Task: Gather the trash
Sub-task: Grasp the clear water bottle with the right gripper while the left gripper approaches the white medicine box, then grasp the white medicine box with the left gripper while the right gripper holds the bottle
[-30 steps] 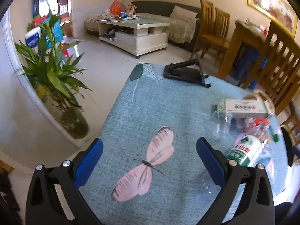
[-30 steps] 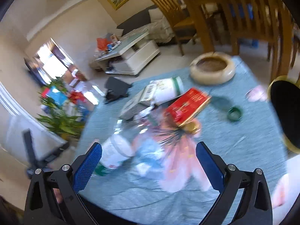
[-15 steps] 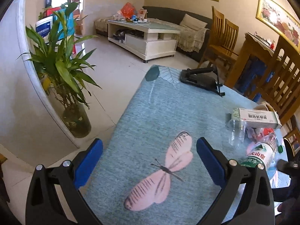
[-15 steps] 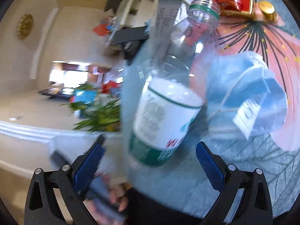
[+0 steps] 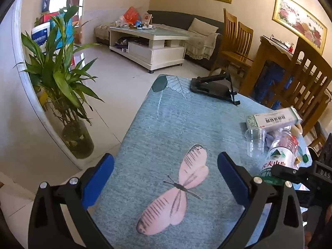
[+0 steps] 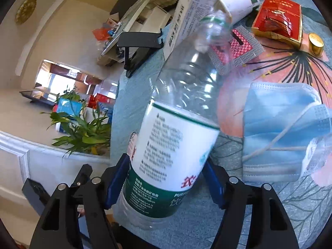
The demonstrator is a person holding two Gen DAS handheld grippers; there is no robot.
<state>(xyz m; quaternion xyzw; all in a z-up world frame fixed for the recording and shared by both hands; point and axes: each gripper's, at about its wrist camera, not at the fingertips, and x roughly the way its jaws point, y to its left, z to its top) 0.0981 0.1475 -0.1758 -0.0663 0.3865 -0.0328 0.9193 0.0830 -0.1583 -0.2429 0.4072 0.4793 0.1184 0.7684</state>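
Clear plastic, ribbed and empty, makes up the water bottle (image 6: 176,128) that lies on the blue-grey cloth of the counter (image 5: 176,124), and everything else is placed from it. Its white and green label faces up, and its open neck points away from the right gripper (image 6: 166,183). That gripper's jaws have just been closing, and the blue fingers (image 6: 116,184) now sit against both sides of the labelled lower body, pinching the bottle near its base.

Just beyond the bottle's neck lie a long white and green carton (image 6: 186,14) and a white paper cup (image 6: 236,2) tipped on its side. To the right of the neck is a small mesh-edged pink packet (image 6: 236,45), then a red cigarette pack (image 6: 278,20) and a gold cap (image 6: 315,43) further right. A blue face mask (image 6: 284,132) lies close beside the bottle's right side, over a pink flower printed on the cloth. A black folding stand (image 6: 137,43) sits well beyond the bottle to the left, near the far counter edge.

In the left wrist view, a clear plastic cup (image 5: 255,141) stands just left of the bottle. The left gripper (image 5: 166,180) is well to the bottle's left, over a pink butterfly print (image 5: 176,193); its fingers (image 5: 99,180) are spread wide with nothing between them.
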